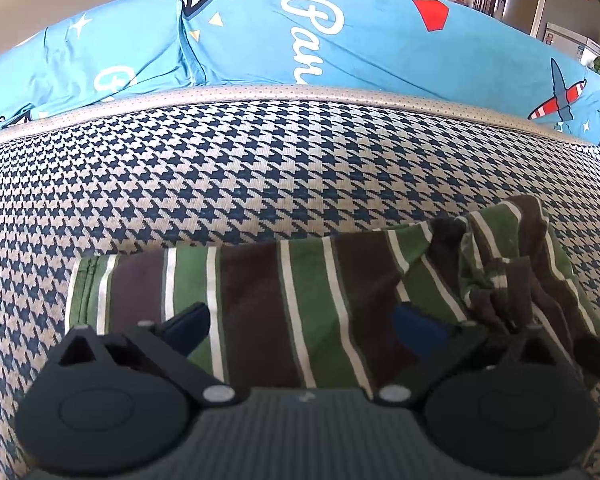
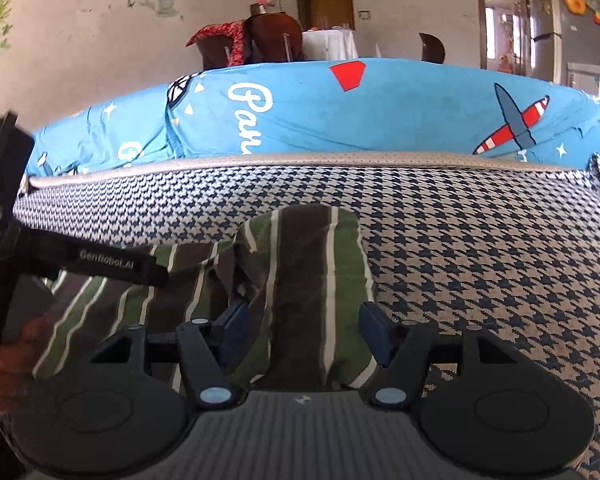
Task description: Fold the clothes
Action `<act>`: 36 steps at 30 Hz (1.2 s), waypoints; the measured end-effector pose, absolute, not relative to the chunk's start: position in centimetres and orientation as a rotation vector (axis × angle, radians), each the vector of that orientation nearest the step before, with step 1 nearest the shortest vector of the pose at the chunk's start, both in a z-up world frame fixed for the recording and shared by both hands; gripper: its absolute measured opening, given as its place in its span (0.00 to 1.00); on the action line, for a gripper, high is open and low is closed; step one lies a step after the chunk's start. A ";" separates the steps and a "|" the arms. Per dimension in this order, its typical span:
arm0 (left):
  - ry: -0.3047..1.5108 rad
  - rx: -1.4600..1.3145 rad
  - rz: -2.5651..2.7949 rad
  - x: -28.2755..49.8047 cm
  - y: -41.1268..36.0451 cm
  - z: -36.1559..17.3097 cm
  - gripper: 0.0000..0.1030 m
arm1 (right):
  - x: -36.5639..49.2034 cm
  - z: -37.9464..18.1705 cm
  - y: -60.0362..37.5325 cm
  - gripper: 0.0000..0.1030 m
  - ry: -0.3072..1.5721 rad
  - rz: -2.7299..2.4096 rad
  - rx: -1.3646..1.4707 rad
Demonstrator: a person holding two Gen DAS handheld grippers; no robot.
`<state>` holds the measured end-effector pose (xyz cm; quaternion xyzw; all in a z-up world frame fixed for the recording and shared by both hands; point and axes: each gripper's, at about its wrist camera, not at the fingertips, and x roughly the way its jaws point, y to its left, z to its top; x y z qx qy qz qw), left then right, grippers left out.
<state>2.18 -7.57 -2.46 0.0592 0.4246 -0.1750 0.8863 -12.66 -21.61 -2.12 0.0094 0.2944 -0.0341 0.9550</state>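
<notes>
The striped shirt [image 1: 324, 304] lies on the checked cushion [image 1: 260, 168], green, brown and white bands running away from the camera. The left tongs [image 1: 302, 330] hang right over it, jaws spread wide, one dark pad on each side of a flat stretch of cloth, nothing pinched between them. To the right of those tongs the cloth bunches into a rumpled heap.

Over to the right wrist view: the right tongs [image 2: 302, 330] also stand wide apart, and a raised fold of the shirt [image 2: 312, 280] sits squarely in the gap, touching neither blue pad that I can make out. The left tongs show at the far left edge there, a hand [image 2: 0, 364] wrapped on the grip. Behind the cushion runs a blue printed sheet [image 2: 400, 112].
</notes>
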 end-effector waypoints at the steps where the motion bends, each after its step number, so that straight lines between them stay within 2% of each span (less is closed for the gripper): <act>1: 0.883 0.125 -0.367 2.1 -7.8 -2.4 1.00 | -12.6 -2.4 -21.0 0.60 0.597 -0.063 -0.024; 6: 0.883 0.133 -0.382 1.7 -8.7 -2.3 1.00 | -12.1 -4.3 -19.5 0.61 0.682 -0.046 -0.158; 16: 0.886 0.125 -0.384 0.8 -8.4 -2.2 1.00 | -12.8 -2.4 -21.5 0.63 0.606 -0.044 0.067; 24: 0.870 0.097 -0.368 0.5 -8.2 -1.6 1.00 | -12.4 -2.1 -22.8 0.69 0.532 -0.138 0.210; 36: 0.742 0.084 -0.463 0.6 -10.4 0.1 1.00 | -12.2 -2.2 -21.1 0.69 0.532 -0.062 0.153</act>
